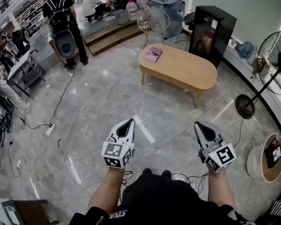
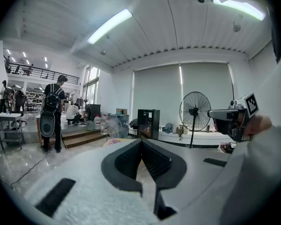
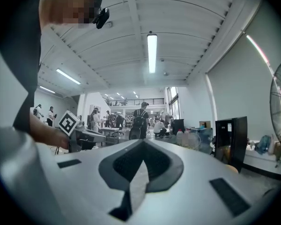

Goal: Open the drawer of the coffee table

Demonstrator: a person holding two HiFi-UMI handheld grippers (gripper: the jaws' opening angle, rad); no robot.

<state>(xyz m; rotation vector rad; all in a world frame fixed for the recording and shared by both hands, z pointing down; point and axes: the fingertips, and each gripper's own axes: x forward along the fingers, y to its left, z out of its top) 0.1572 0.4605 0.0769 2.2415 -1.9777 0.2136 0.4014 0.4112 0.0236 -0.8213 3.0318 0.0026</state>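
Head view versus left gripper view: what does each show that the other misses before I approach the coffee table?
Head view only: the whole coffee table with a pink book, and cables across the floor. Left gripper view only: ceiling lights and blind-covered windows. Both: the black cabinet, the standing fan, the person with a backpack and the right gripper.

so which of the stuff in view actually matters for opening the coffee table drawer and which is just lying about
For the job:
- coffee table, across the floor ahead
- left gripper, shut, empty
- right gripper, shut, empty

Just lying about:
- pink book on the table
- black cabinet
- standing fan
- floor cables
- person with a backpack
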